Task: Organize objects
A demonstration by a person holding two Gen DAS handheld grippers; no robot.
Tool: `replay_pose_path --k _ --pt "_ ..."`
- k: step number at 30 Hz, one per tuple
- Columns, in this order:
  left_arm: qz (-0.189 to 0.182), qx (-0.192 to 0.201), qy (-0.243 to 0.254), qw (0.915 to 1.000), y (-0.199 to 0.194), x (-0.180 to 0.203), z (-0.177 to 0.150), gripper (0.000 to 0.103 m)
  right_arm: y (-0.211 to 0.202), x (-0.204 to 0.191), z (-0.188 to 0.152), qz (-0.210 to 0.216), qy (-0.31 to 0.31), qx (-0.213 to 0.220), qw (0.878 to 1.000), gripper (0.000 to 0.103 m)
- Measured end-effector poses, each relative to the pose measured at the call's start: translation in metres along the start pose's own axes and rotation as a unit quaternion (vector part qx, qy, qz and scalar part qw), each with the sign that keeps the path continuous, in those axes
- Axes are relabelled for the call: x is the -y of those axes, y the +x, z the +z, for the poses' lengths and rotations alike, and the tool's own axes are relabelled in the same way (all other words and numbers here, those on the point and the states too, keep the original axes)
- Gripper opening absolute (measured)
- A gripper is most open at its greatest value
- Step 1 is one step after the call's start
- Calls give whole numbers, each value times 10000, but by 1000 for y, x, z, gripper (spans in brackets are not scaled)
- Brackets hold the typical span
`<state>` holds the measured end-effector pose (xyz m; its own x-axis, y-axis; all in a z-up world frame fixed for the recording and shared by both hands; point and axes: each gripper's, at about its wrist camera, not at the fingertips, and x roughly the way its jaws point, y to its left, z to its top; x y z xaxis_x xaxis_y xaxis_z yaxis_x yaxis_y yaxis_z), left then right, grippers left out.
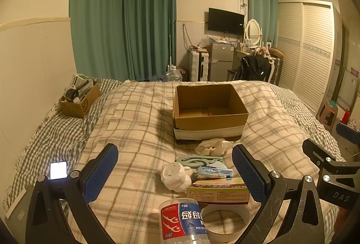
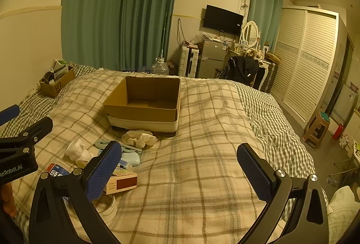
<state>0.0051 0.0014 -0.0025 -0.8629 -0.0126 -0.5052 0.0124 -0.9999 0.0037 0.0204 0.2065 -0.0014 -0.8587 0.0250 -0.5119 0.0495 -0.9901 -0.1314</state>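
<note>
An empty open cardboard box (image 1: 209, 109) (image 2: 146, 104) stands on the plaid blanket. In front of it lie a crumpled cream cloth (image 1: 213, 146) (image 2: 139, 137), a pale green hook (image 1: 198, 159), a white plastic piece (image 1: 175, 176), a blue packet (image 1: 213, 172), a flat medicine box (image 1: 218, 192) (image 2: 122, 182), a clear jar with a red-blue label (image 1: 182, 221) and a tape roll (image 1: 225, 221) (image 2: 106, 206). My left gripper (image 1: 175, 172) is open and empty above these items. My right gripper (image 2: 180, 167) is open and empty over bare blanket, right of the pile.
A second cardboard box (image 1: 78, 100) (image 2: 56, 82) full of items sits at the bed's far left by the wall. A lit phone (image 1: 58, 170) lies on the checked sheet at left. Beyond the bed stand a fridge (image 1: 219, 61), a chair, a wardrobe (image 2: 308, 59) and a stool (image 2: 316, 129).
</note>
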Motion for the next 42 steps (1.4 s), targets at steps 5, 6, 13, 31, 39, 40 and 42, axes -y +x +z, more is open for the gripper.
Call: replay_pose_path --k 5,6,13,31,39,40,42 --pt "1 -3 -1 10000 0 0 0 103 -1 0 0 2 0 3 10000 103" --pt "4 -3 1 10000 0 0 0 103 0 0 0 1 -2 -2 10000 103" --pt "-1 -7 -1 10000 0 0 0 103 -1 -1 1 21 -12 -3 10000 103" --pt "121 -562 204 9981 -2 -11 -28 103 -21 -12 -5 178 -311 8 9994 103" --pt "-59 -1446 86 9894 16 -21 -80 103 -13 -15 -24 354 -376 -264 9983 103" --pt "-146 -1496 -18 9886 16 -21 -84 103 -11 -16 -26 378 -386 -304 9981 103" --pt "-213 -1528 -36 9880 16 -17 -85 103 -6 -19 -30 414 -422 -396 9975 103"
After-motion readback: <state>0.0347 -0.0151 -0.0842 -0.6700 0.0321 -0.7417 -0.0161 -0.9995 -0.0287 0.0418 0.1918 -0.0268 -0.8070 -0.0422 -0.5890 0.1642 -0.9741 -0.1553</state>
